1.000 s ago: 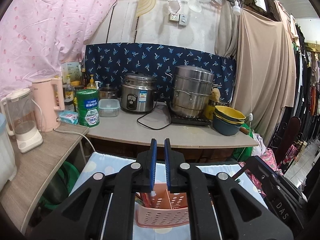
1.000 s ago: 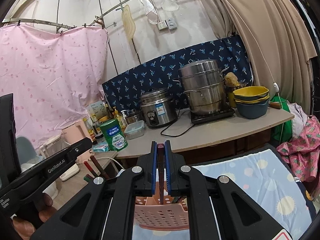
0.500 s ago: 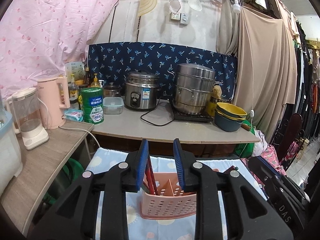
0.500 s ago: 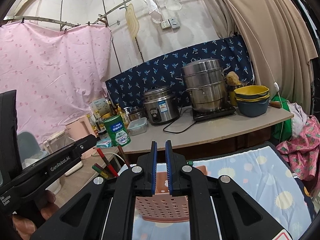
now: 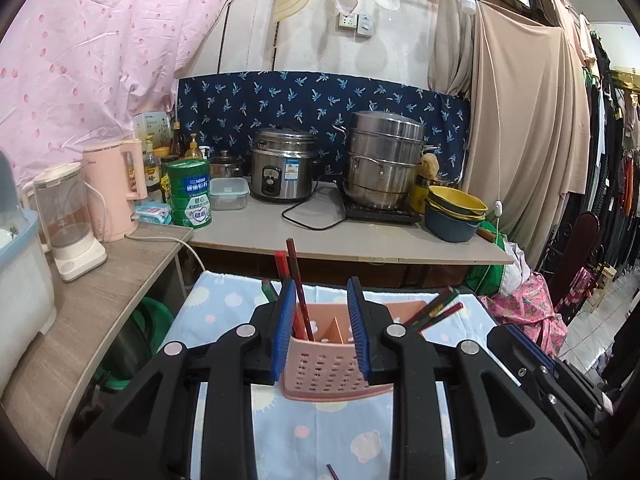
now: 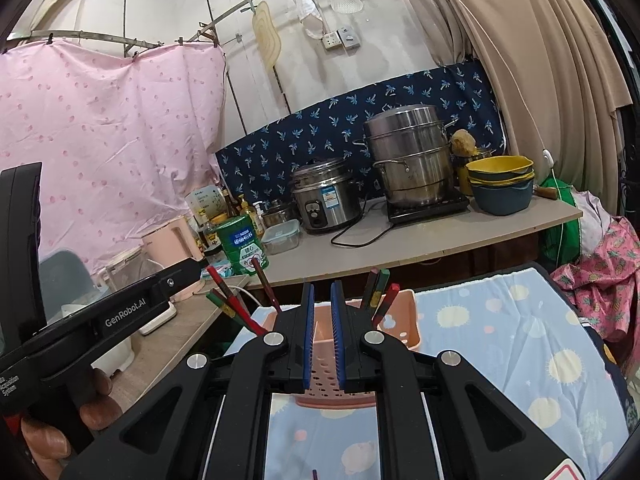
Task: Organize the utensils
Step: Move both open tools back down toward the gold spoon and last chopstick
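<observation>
- Wall (image 5: 248, 40): whitish, beyond the jaws; double socket (image 5: 356, 22) mounted high.
- Pink spotted sheet (image 5: 92, 52): hung up and left of the jaws.
- Navy leaf-print cloth (image 5: 312, 100): along the wall behind the counter.
- Grey counter (image 5: 360, 240): straight ahead of the jaws, bearing cookware.
- Wooden side shelf (image 5: 92, 300): left of the jaws.
- Beige curtain (image 5: 524, 120): right of the jaws.
- Tiled floor (image 5: 584, 328): far right.

A grey counter (image 5: 360, 240) holds a rice cooker (image 5: 282, 170), a stacked steel steamer (image 5: 384, 160), yellow and blue bowls (image 5: 456, 210) and a green tin (image 5: 190, 194). A pink kettle (image 5: 114, 190) stands left. Behind hangs navy patterned cloth (image 5: 320, 100).
</observation>
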The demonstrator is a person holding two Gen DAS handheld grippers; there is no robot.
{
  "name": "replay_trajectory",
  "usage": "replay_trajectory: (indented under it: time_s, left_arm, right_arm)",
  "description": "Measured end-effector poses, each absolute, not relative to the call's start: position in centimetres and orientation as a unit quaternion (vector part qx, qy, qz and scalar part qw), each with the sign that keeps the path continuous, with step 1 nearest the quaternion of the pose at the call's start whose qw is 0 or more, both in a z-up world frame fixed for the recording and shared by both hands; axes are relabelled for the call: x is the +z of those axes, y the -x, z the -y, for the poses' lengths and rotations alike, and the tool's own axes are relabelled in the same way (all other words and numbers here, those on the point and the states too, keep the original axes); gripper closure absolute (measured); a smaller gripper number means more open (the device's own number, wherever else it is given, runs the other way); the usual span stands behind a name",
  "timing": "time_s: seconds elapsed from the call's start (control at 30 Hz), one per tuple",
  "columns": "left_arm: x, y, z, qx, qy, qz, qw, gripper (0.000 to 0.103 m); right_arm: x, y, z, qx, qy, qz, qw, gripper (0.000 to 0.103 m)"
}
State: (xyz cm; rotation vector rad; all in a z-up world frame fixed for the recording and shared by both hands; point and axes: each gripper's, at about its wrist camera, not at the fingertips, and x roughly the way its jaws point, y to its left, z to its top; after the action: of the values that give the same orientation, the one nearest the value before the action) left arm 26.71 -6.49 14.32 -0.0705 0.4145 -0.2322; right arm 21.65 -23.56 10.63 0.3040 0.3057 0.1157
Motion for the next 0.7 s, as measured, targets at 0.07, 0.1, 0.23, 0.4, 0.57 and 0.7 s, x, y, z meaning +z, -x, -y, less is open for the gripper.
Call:
replay_trajectory:
  time_s: [0.07,0.1,0.23,0.4,0.57,0.7]
  left_arm:
    - [14.0,-26.1,6.5,-0.117,0.035,-0.210,0.970,0.077]
    - [13.9,-25.9,6.5,-0.119,0.035,-0.212,0.969,0.077]
    - [12.7,-24.6,6.5,-0.125,0.032,-0.226,0.966,0.077]
    - [10.8,-22.9,6.3,-0.125,0.027,-0.243,0.962,0.077]
    - [9.1,-21.3,5.8,-0.123,0.032,-0.263,0.956,0.077]
    - [7.2,-19.7,5.3,-0.118,0.028,-0.279,0.953,0.077]
  right_arm:
    - [10.2,-21.0,23.4,0.058,-0.151,-0.157,0.974,0.093]
    - [10.0,-20.7,23.4,0.059,-0.152,-0.160,0.974,0.093]
    - [8.9,-19.4,23.3,0.059,-0.154,-0.174,0.971,0.093]
    - [7.4,-17.8,23.1,0.055,-0.152,-0.193,0.968,0.093]
    - [5.7,-16.0,22.9,0.051,-0.147,-0.217,0.964,0.093]
    - [4.0,-14.6,22.6,0.050,-0.144,-0.238,0.959,0.093]
